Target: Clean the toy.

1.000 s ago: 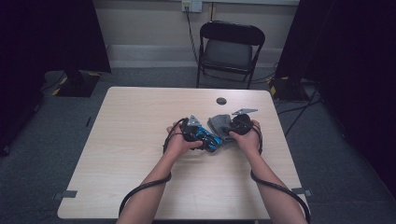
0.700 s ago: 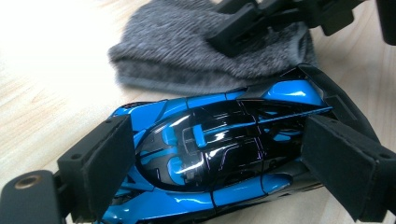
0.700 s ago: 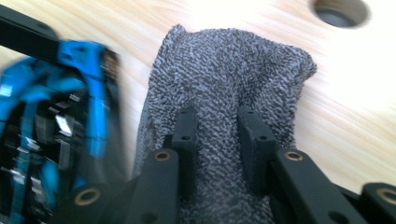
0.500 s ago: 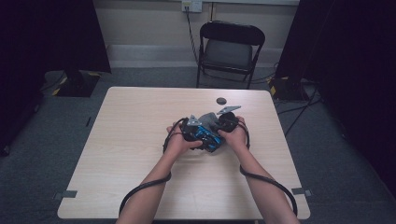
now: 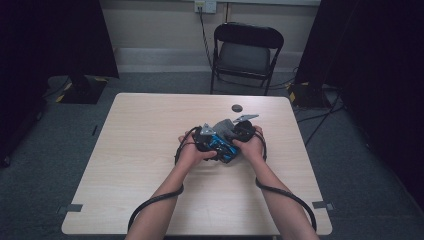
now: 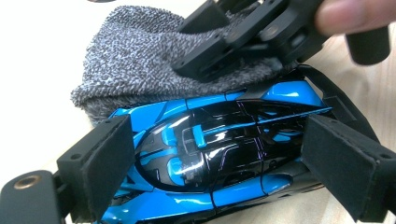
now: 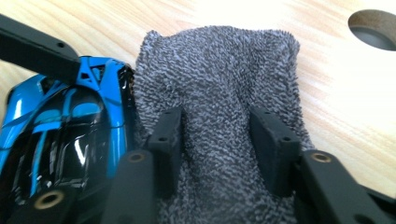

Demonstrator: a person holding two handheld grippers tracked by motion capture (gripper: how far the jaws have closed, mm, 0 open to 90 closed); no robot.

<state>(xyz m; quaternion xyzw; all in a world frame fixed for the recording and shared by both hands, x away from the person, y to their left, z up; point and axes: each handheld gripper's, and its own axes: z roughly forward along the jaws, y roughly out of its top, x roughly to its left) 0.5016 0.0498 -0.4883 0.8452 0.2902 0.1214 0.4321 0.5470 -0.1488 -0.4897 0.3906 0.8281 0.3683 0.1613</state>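
Near the person's edge of the bench (image 5: pixel 150 200), both forearms are reaching in. The left gripper (image 6: pixel 210 172) is clamping its jaws on the blue toy car (image 6: pixel 219 154) at mid-bench, the grey cloth (image 7: pixel 219 93) lying against the car's far side. The right gripper (image 7: pixel 217 144), jaws just having been opening, is bunching a ridge of that cloth between its pads. Farther off, a dark round disc (image 5: pixel 237 108) is lying on the bench, and a folding chair (image 5: pixel 245 55) is standing beyond.
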